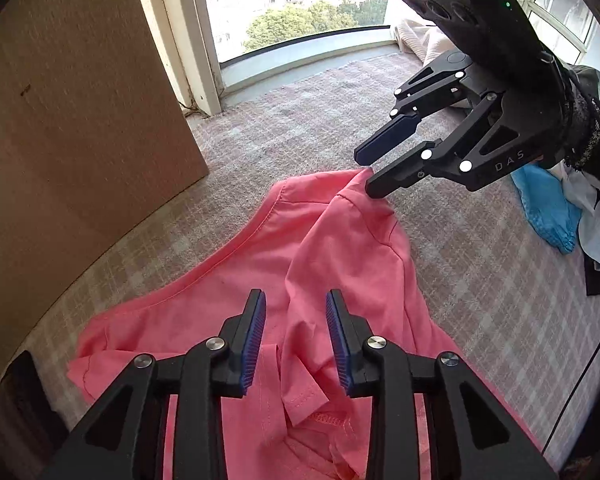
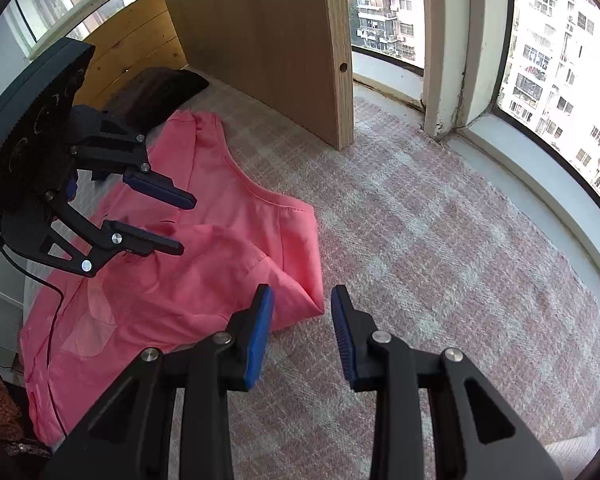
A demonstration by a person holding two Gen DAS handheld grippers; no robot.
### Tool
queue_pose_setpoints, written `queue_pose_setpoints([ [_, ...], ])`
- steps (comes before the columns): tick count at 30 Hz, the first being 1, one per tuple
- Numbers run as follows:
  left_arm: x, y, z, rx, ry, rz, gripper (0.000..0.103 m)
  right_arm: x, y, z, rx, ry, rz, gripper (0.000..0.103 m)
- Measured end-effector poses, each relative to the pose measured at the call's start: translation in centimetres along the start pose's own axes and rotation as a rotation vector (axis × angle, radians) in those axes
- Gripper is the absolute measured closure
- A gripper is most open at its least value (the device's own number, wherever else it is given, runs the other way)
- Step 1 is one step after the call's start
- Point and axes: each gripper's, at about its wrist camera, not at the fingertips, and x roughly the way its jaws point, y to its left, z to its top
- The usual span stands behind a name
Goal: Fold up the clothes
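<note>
A pink garment (image 1: 260, 288) lies rumpled on the checked pink-grey surface (image 1: 480, 280), partly folded over itself; it also shows in the right wrist view (image 2: 204, 272). My left gripper (image 1: 296, 300) is open and empty, hovering above the garment's middle; it also shows in the right wrist view (image 2: 182, 222). My right gripper (image 2: 302, 294) is open and empty, just above the garment's near corner. In the left wrist view the right gripper (image 1: 366, 170) has its lower fingertip close to the garment's far corner.
A wooden board (image 2: 268, 40) stands upright behind the garment. Curved windows (image 2: 560, 80) and a sill border the surface. A blue cloth (image 1: 548, 208) and white and dark clothes lie at the right. A dark brown cushion (image 2: 156, 92) lies behind the garment.
</note>
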Motion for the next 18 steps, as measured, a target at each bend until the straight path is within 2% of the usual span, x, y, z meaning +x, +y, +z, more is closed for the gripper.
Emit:
queue_pose_setpoints([
  [1,0.8,-0.1,0.1,0.011,0.027,0.008,0.077,0.0,0.1,0.0,-0.003,0.001,-0.004,0.073],
  [2,1.4,-0.2,0.1,0.016,0.051,0.013,0.091,-0.1,0.1,-0.1,-0.007,0.003,-0.010,0.073],
  [3,1.8,-0.2,0.0,0.015,0.070,0.015,0.100,-0.1,0.2,-0.2,-0.010,0.003,-0.013,0.073],
  [7,0.5,-0.8,0.4,0.022,0.048,0.020,0.102,-0.2,-0.1,-0.7,-0.003,0.006,-0.009,0.073],
  [11,-3.3,-0.9,0.5,-0.030,-0.046,-0.052,0.102,-0.6,-0.4,-0.6,0.012,-0.011,0.007,0.073],
  [13,-4.6,-0.2,0.2,-0.068,-0.079,-0.063,0.102,-0.5,-0.5,-0.3,0.025,-0.010,0.038,0.073],
  [16,-4.5,1.5,-0.3,-0.118,-0.070,-0.054,0.102,0.3,-0.7,0.4,0.056,0.007,0.077,0.073],
  [18,-3.9,1.8,-0.7,-0.116,-0.049,-0.037,0.102,1.0,-0.4,0.8,0.044,0.012,0.077,0.073],
])
